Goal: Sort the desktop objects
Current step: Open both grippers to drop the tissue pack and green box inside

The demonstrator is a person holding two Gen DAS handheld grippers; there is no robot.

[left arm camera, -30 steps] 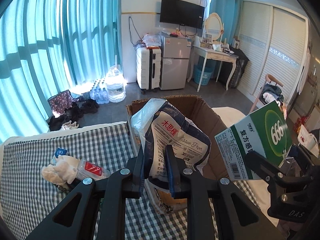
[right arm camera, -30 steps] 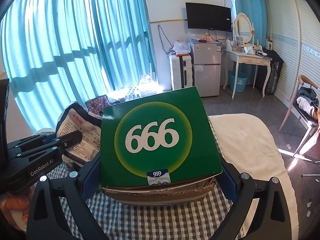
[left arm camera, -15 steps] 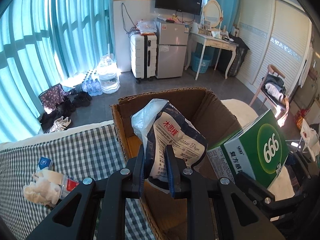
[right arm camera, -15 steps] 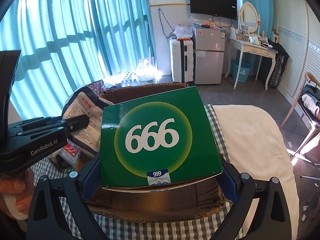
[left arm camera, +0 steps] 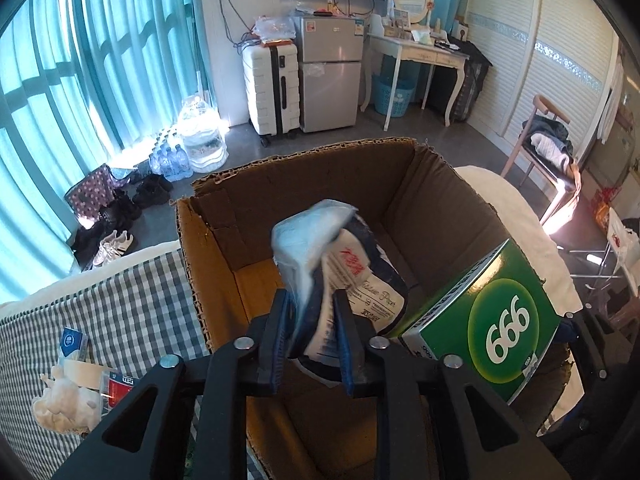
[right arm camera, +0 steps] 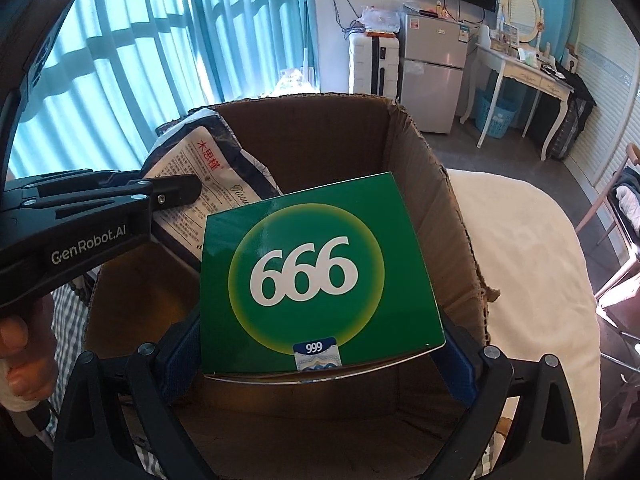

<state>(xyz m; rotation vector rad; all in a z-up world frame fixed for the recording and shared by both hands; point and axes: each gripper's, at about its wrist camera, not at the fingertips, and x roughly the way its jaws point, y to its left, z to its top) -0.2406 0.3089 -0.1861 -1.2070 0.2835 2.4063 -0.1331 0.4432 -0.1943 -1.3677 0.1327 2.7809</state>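
Note:
An open cardboard box (left arm camera: 304,152) stands on the checked cloth, and both grippers hang over it. Between the blue pads of my left gripper (left arm camera: 310,300) is a soft tissue pack (left arm camera: 360,280). The jaws are opening and the pack looks blurred, leaning right and slipping down into the box. My right gripper (right arm camera: 320,354) is shut on a green carton marked 666 (right arm camera: 316,276), held flat over the box's right half. From the right wrist view the left gripper (right arm camera: 176,192) and the tissue pack (right arm camera: 208,168) show at the left, above the box rim (right arm camera: 304,100).
On the checked cloth (left arm camera: 120,280) left of the box lie a white fluffy item (left arm camera: 68,400), a red-labelled clear case (left arm camera: 120,384) and a small blue-and-white packet (left arm camera: 72,340). White bedding (right arm camera: 520,260) lies right of the box. A person's hand (right arm camera: 20,360) holds the left gripper.
Both grippers have moved forward and down, from beside the cardboard box to over its opening. The left jaws have widened and the tissue pack has tipped and sagged between them.

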